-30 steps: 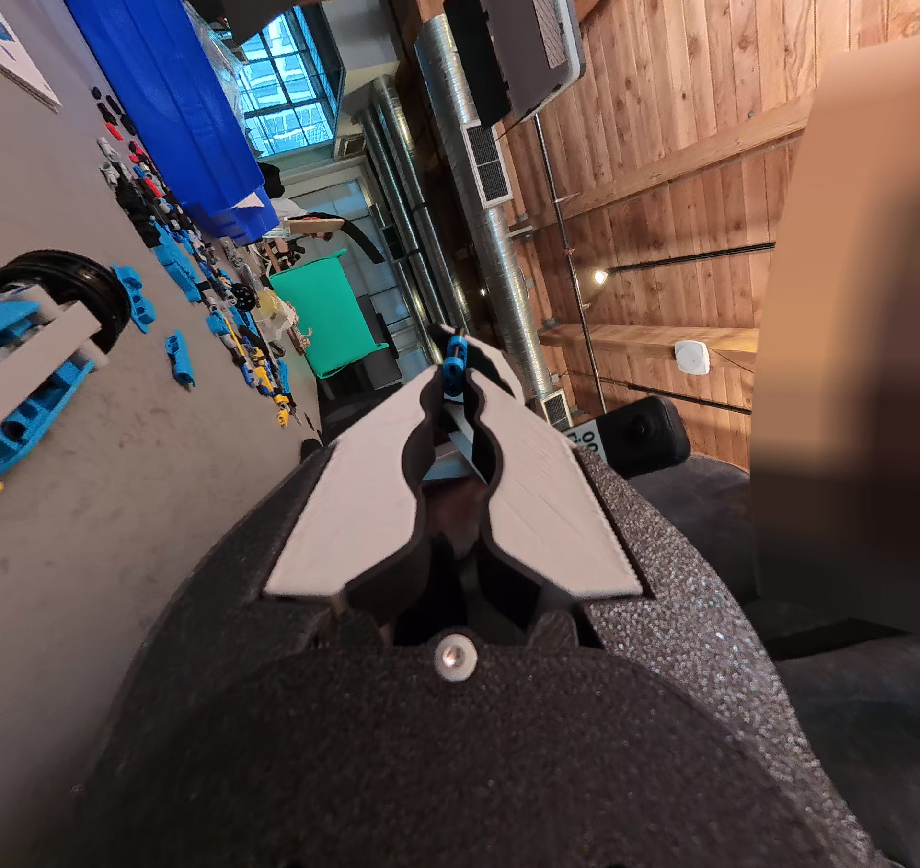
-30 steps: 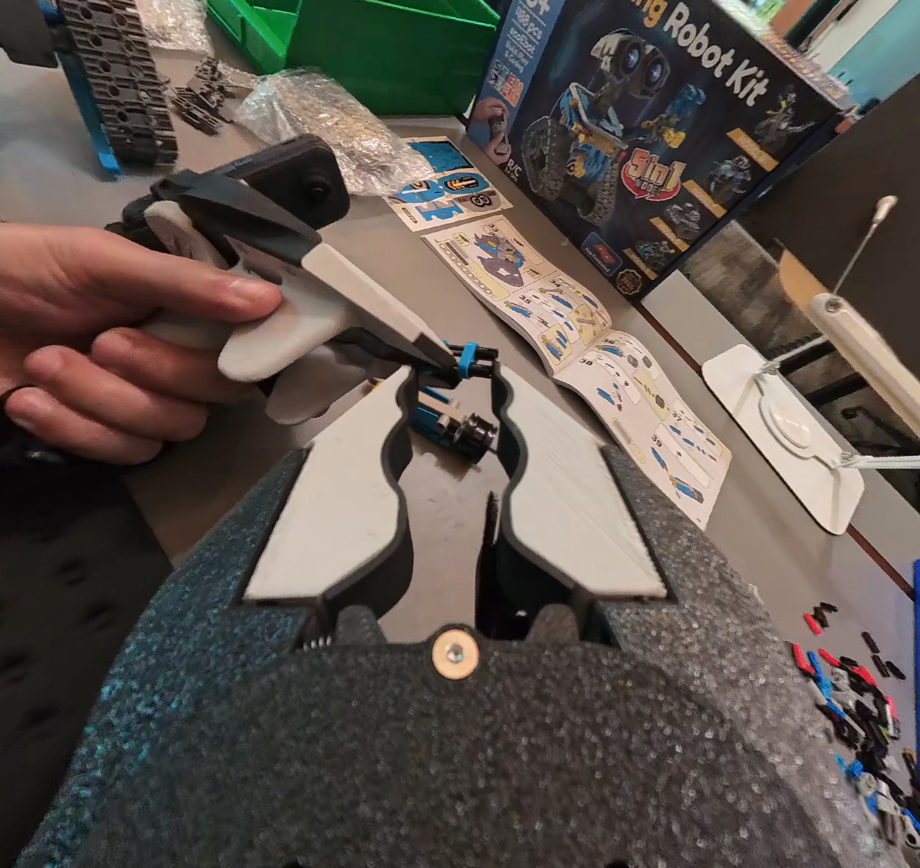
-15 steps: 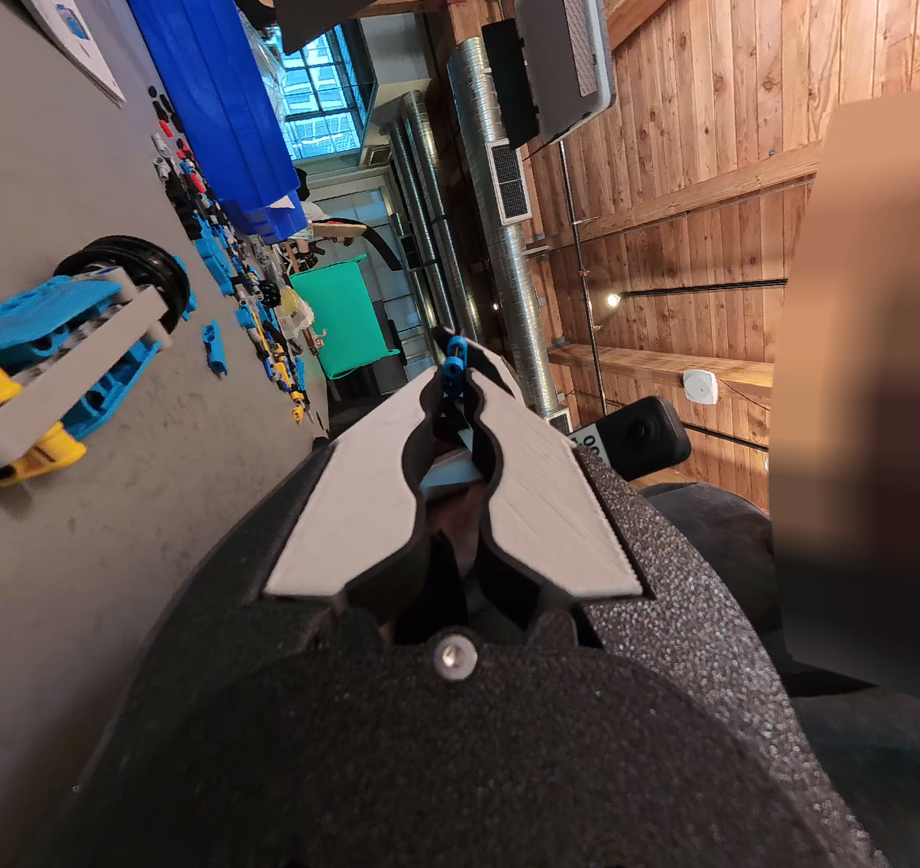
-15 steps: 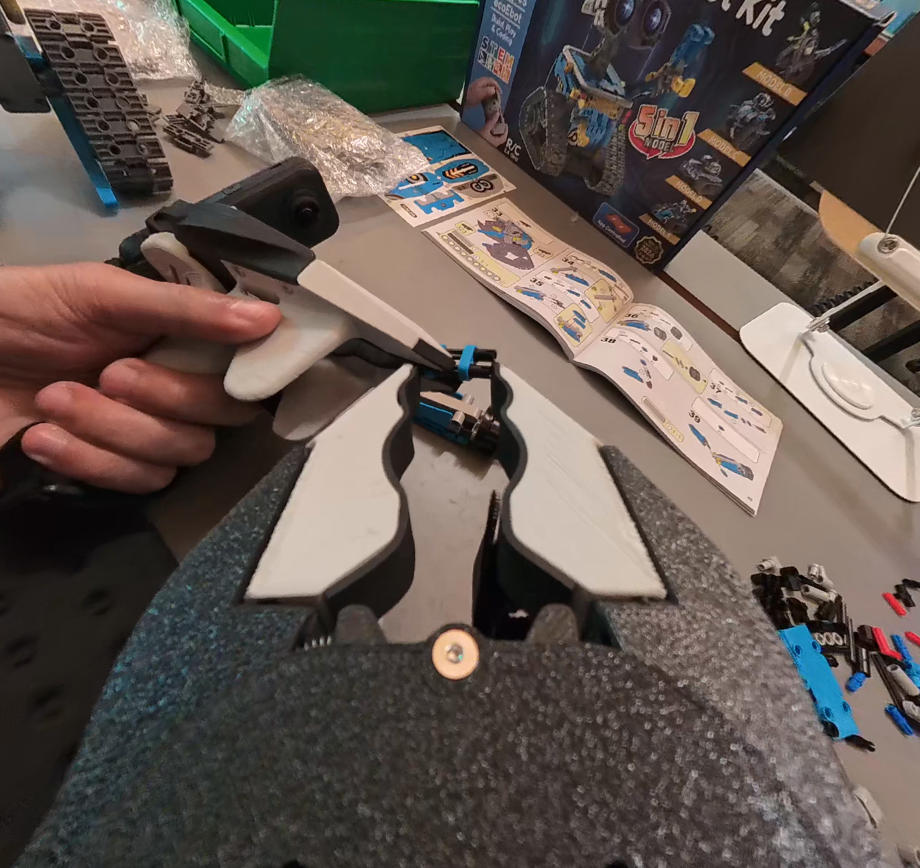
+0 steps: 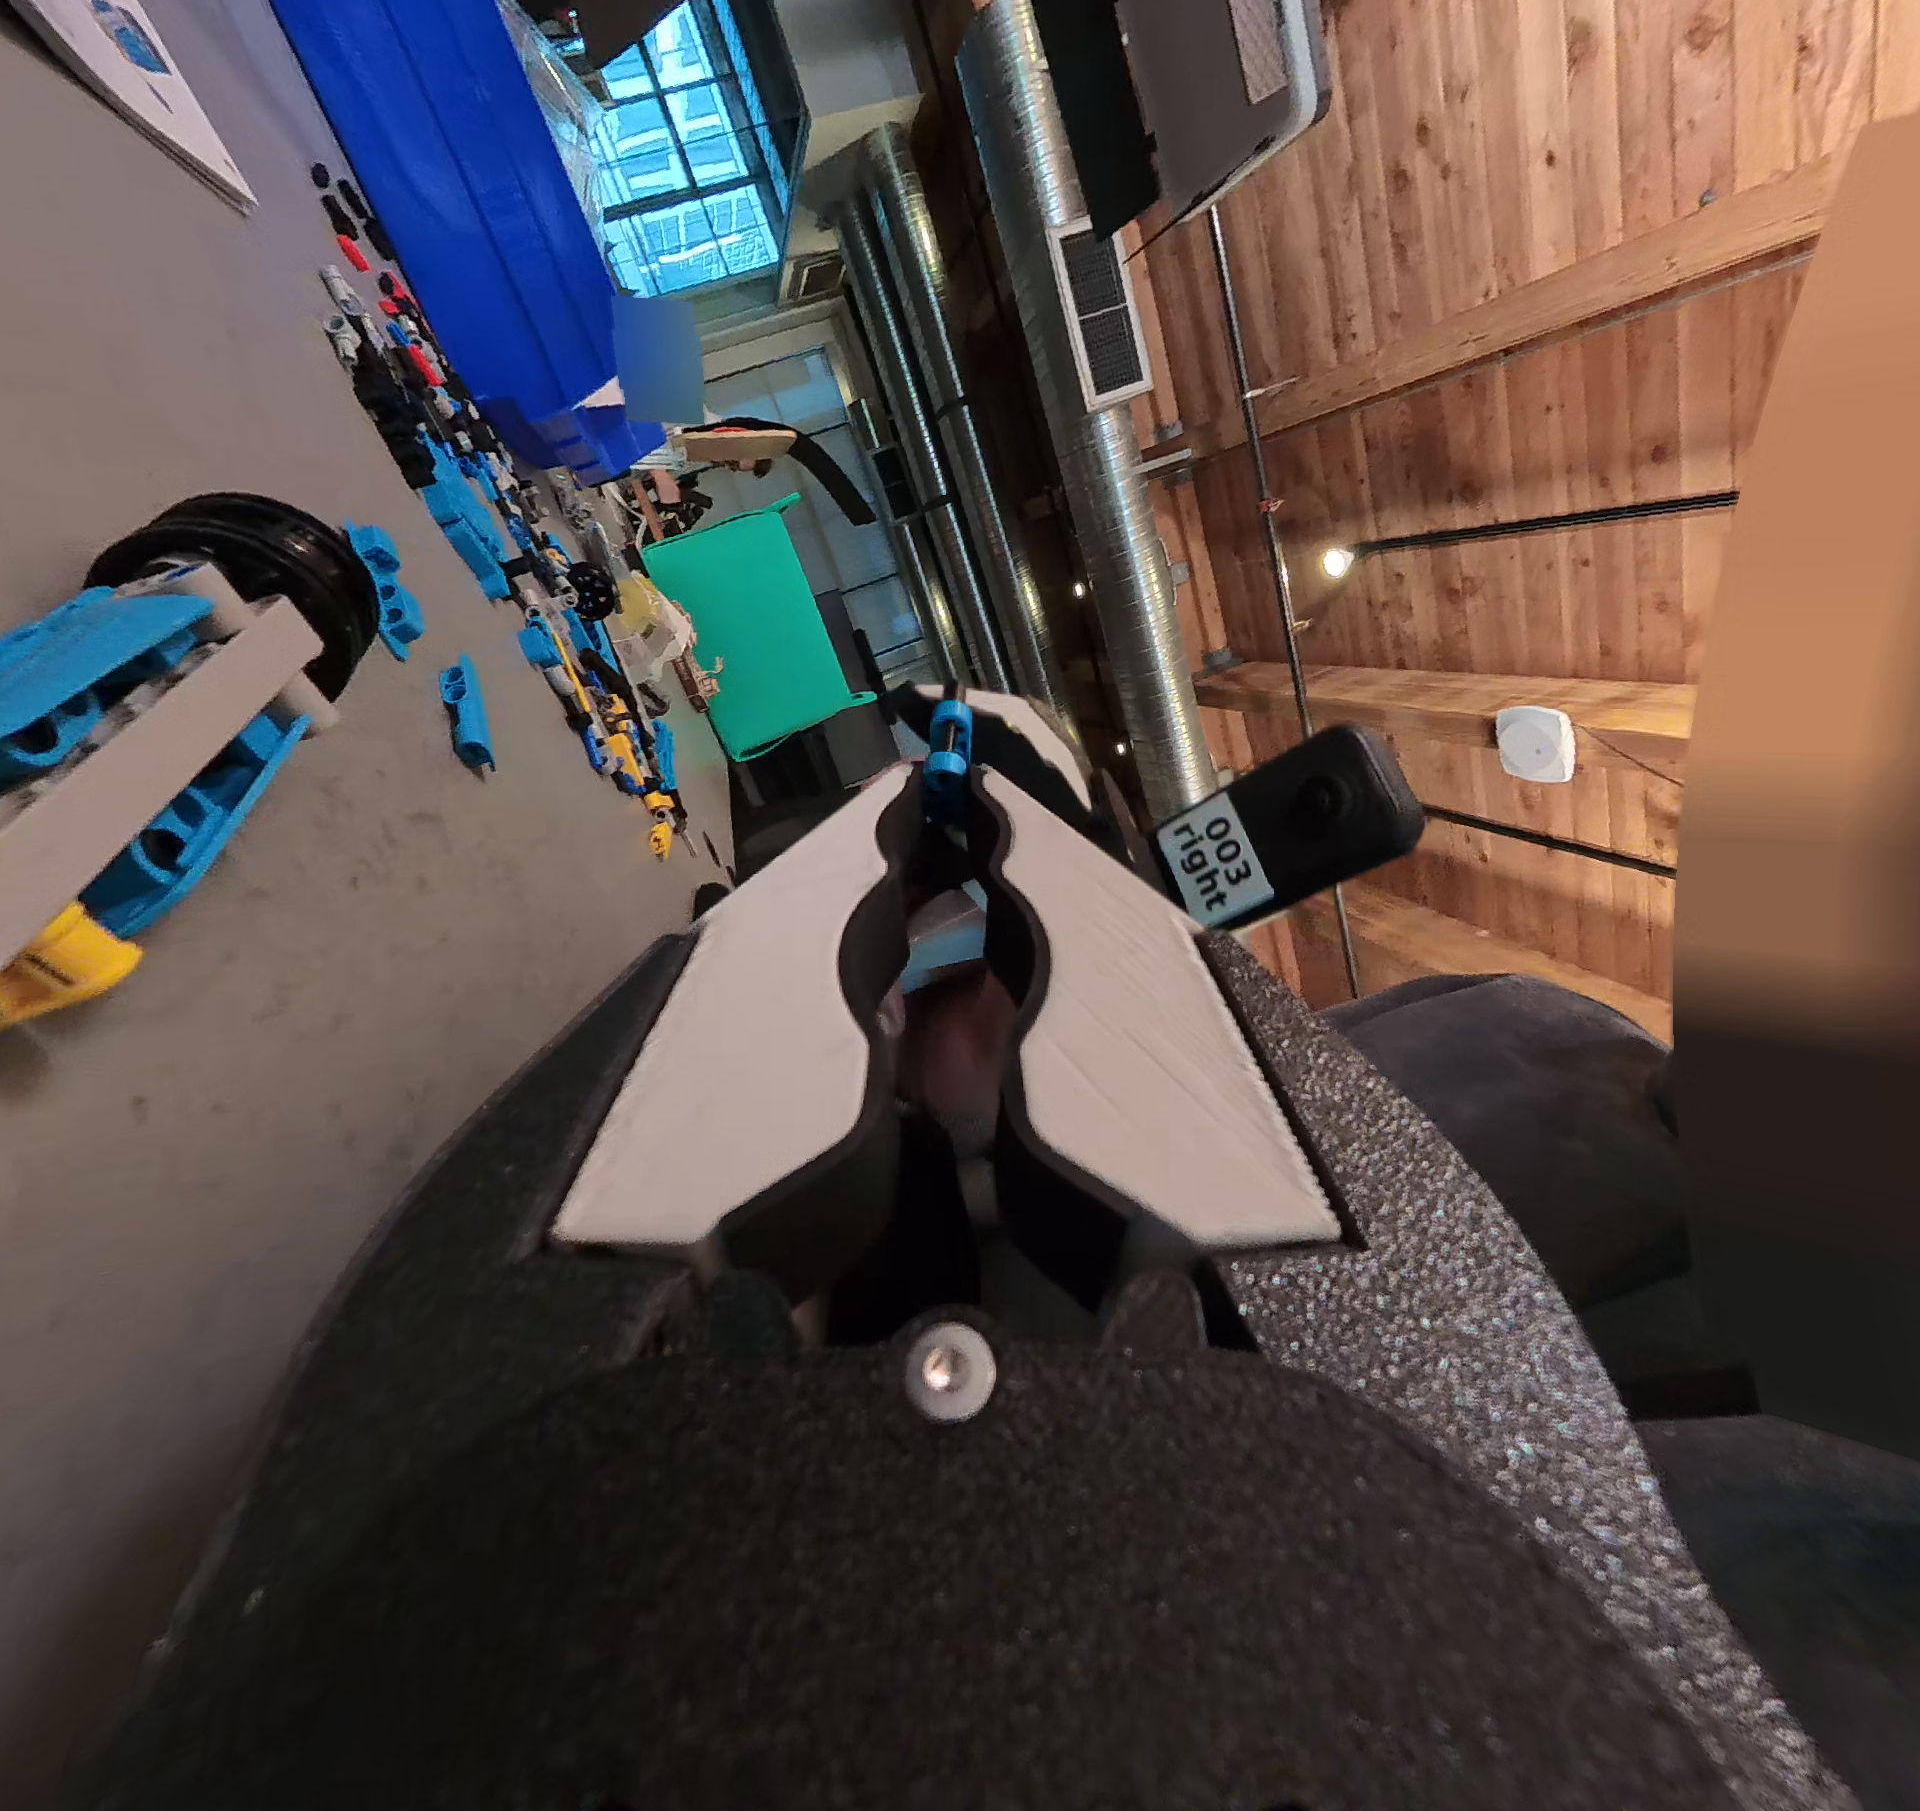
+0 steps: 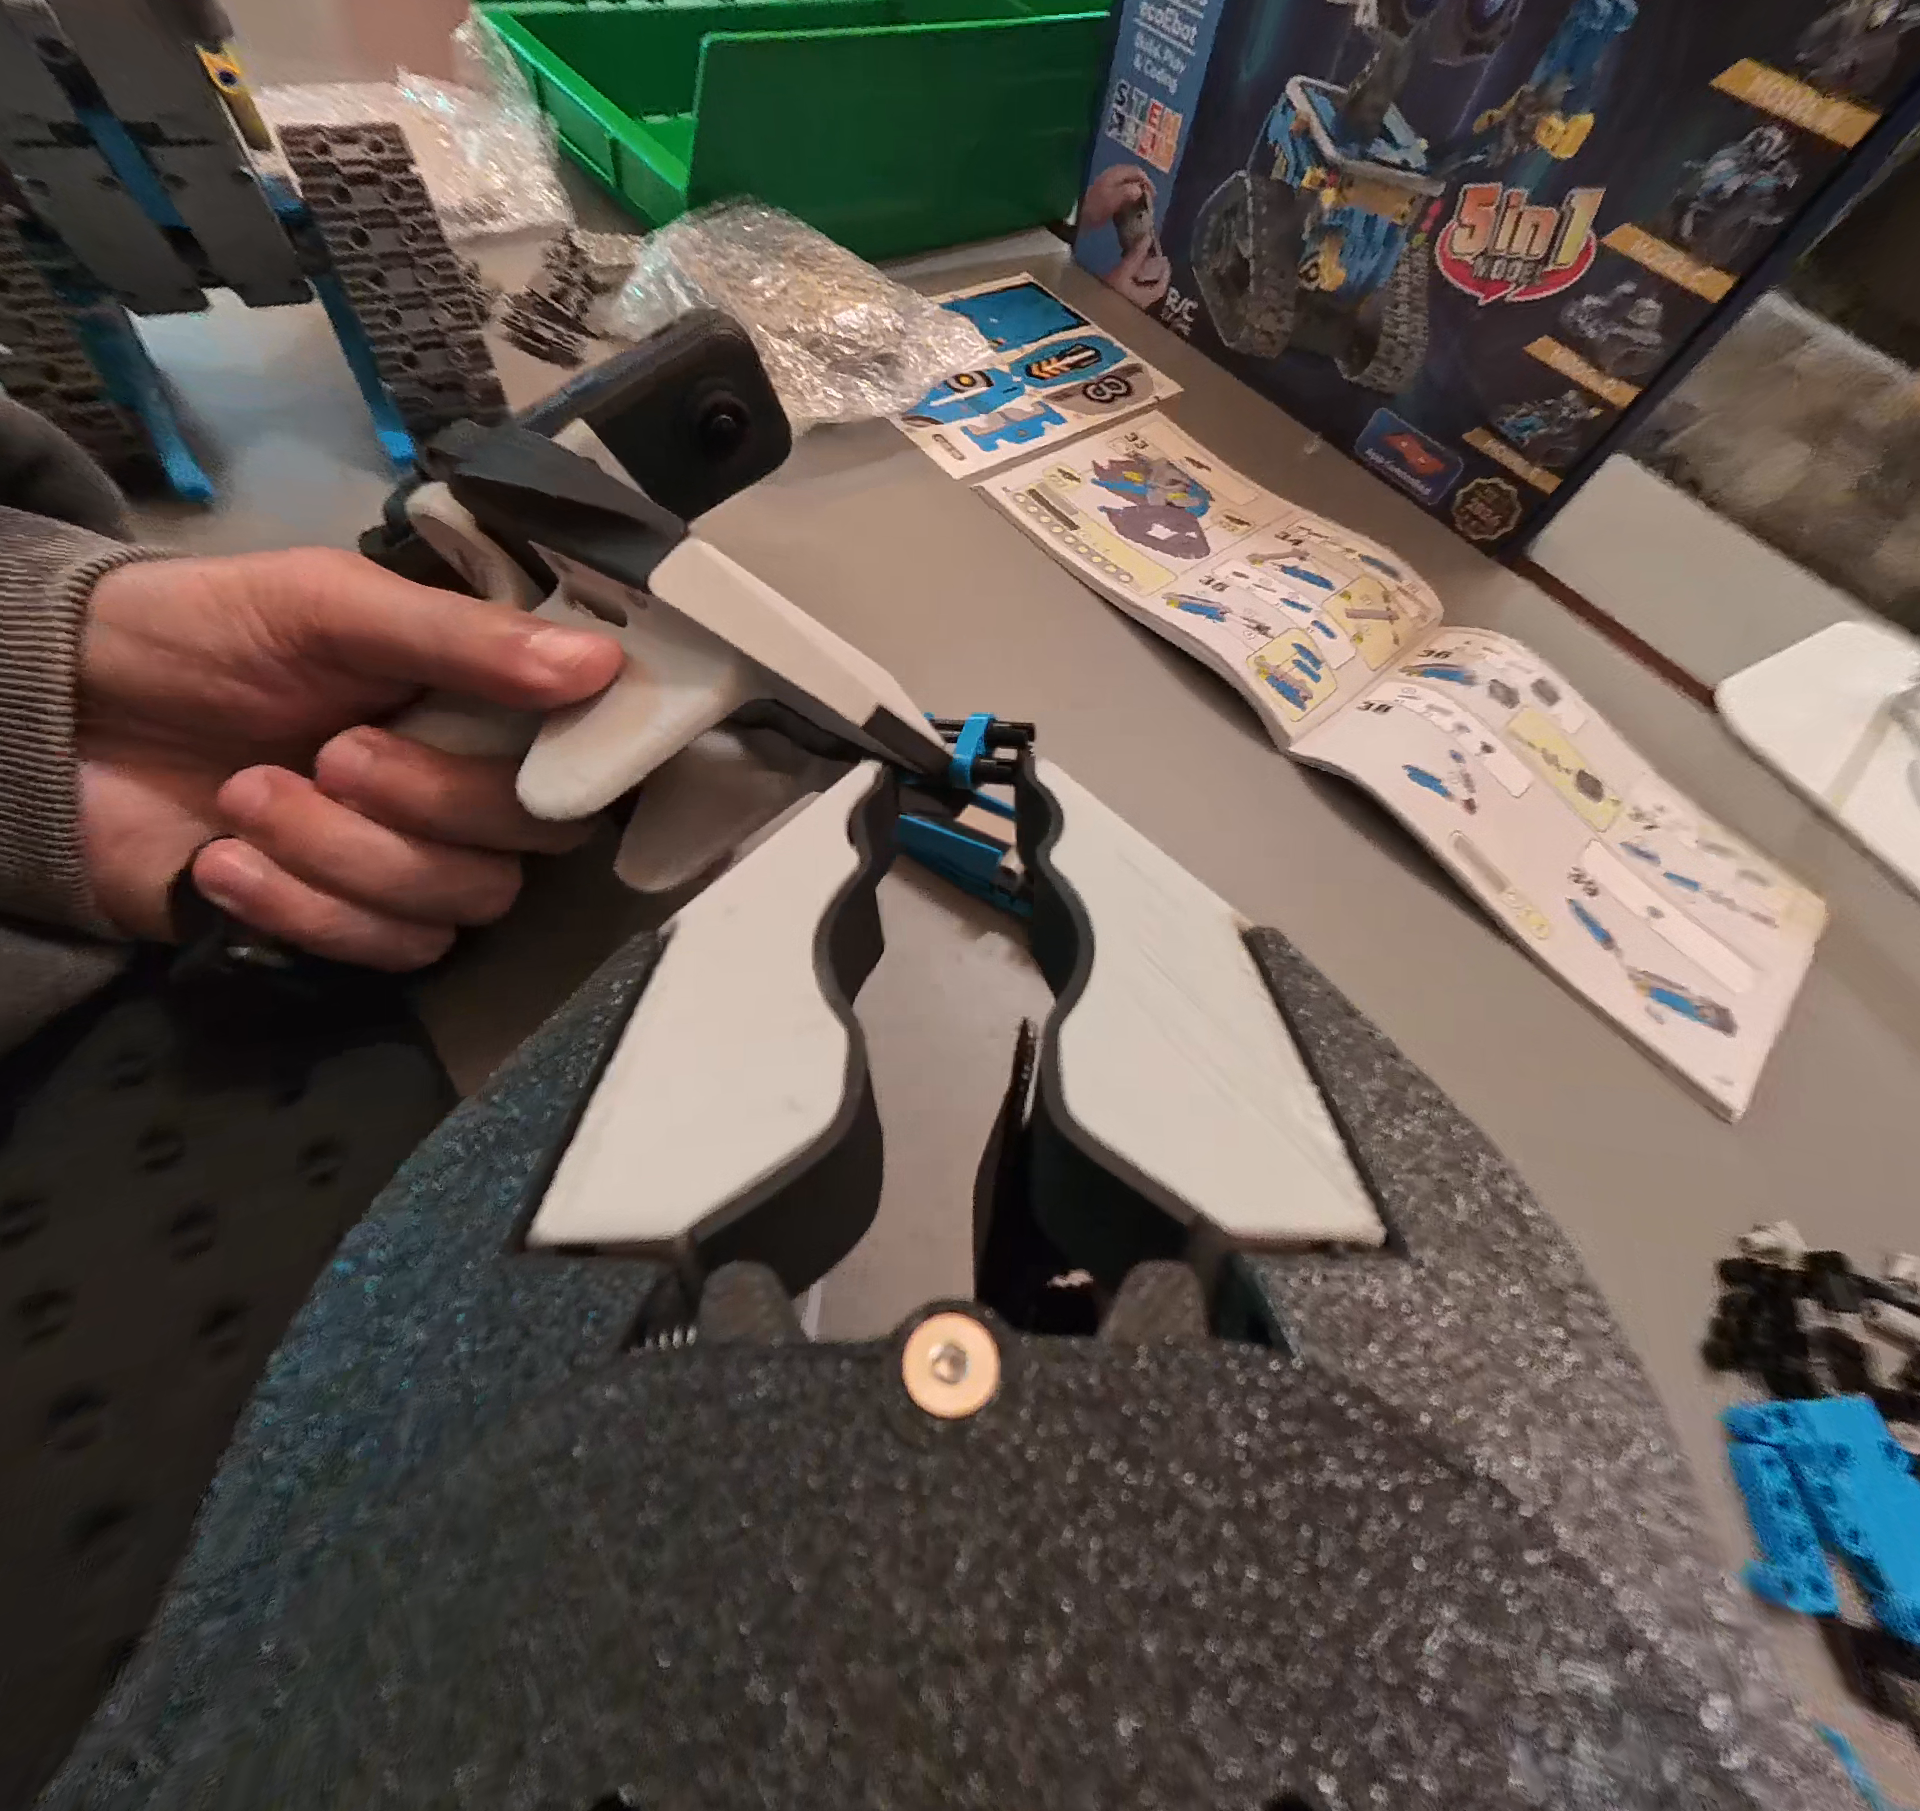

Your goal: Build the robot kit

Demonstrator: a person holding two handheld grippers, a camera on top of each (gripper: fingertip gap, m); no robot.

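Note:
My left gripper (image 5: 948, 787) is shut on a small blue connector with black pins (image 5: 945, 759). In the right wrist view a hand (image 6: 312, 722) holds the left gripper (image 6: 930, 745), and the connector (image 6: 977, 738) sticks out of its tips. My right gripper (image 6: 951, 787) is shut on a blue beam piece (image 6: 951, 845) with a dark end, held above the grey table (image 6: 935, 566). The connector sits just above that beam, at the right gripper's fingertips. In the left wrist view the right gripper's camera (image 5: 1309, 805) shows just beyond my tips.
A green bin (image 6: 810, 99), a robot kit box (image 6: 1455, 151), an open instruction booklet (image 6: 1403, 722), a sticker sheet (image 6: 1029, 369) and a bubble-wrap bag (image 6: 790, 296) lie ahead. A tracked model (image 6: 156, 203) stands left. Loose parts (image 6: 1808, 1346) lie right. A wheeled blue assembly (image 5: 156, 681) and a blue bin (image 5: 447, 151) show too. The tips of both grippers are at nearly the same place. Both grippers' tips are roughly 30 cm from the tracked model (image 6: 156, 203).
Both grippers have shifted together over the table, so the tracked model and the wheeled assembly came further into view. The connector has closed in on the beam. Both holds are unchanged.

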